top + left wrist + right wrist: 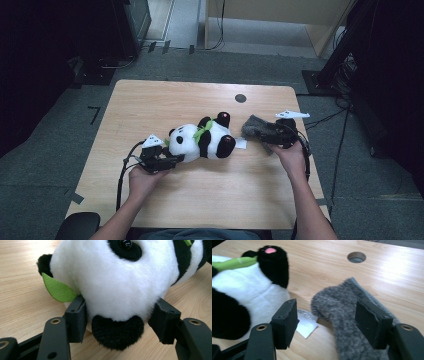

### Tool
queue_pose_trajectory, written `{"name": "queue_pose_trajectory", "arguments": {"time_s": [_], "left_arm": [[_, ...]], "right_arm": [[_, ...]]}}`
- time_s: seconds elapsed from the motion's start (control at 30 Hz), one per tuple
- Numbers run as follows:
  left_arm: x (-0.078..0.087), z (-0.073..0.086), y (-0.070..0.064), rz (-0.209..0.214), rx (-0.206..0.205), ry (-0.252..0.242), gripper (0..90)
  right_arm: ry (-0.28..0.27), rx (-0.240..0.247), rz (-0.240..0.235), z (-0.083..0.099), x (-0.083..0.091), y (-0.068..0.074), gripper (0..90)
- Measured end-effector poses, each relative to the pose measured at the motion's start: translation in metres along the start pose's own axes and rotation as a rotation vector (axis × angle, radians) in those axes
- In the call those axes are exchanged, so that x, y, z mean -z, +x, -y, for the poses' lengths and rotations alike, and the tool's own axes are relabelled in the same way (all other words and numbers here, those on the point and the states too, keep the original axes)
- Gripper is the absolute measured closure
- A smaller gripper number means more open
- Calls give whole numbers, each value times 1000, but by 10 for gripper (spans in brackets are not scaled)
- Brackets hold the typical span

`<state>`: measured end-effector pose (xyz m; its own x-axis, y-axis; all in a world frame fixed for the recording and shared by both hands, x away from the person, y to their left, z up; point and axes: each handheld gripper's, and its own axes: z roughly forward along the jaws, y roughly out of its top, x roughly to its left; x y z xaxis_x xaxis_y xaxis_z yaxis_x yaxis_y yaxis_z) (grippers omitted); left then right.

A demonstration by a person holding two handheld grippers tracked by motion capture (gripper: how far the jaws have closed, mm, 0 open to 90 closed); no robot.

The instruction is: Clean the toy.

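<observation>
Two grippers are working together on the table (150,210): the left gripper (167,161) is closing around the head of the panda (200,141), and the right gripper (272,136) is reaching over the grey sock (254,127). The panda is lying on its back near the middle of the table, head toward the left edge and feet toward the sock. In the left gripper view the jaws are pressing on both sides of the white head (112,282), so this gripper is grasping the panda, probably to keep it steady while the sock is coming. In the right gripper view the jaws are standing wide apart, one beside the sock (342,315) and one over it, so this gripper is released and is not yet pinching anything. The sock is lying just beside the panda's foot, toward the right edge, so I judge it is going to be pulled over that foot. A white tag (307,323) is lying between the panda and the sock; its writing is too small to read
</observation>
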<state>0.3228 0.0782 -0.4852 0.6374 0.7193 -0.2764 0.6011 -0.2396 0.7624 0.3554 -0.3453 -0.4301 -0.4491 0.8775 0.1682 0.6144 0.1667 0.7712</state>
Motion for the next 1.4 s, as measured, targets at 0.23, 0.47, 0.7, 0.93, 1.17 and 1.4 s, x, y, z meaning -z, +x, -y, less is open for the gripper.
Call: {"name": "queue_pose_trajectory", "arguments": {"time_s": [0.23,0.47,0.7,0.93,1.17,1.4], "left_arm": [[0,0,0,2,2,2,372],[0,-1,2,7,1,5,371],[0,-1,2,8,1,9,362],[0,-2,3,11,2,13,361],[0,-2,3,13,5,14,365],[1,-5,4,22,9,27,398]], "right_arm": [[-7,21,-55,0,7,23,359],[-16,41,-118,-3,10,43,335],[-22,77,-200,-6,9,60,234],[-8,114,-251,-6,5,72,144],[14,144,-293,-3,-7,84,138],[34,190,-284,1,-20,89,172]]}}
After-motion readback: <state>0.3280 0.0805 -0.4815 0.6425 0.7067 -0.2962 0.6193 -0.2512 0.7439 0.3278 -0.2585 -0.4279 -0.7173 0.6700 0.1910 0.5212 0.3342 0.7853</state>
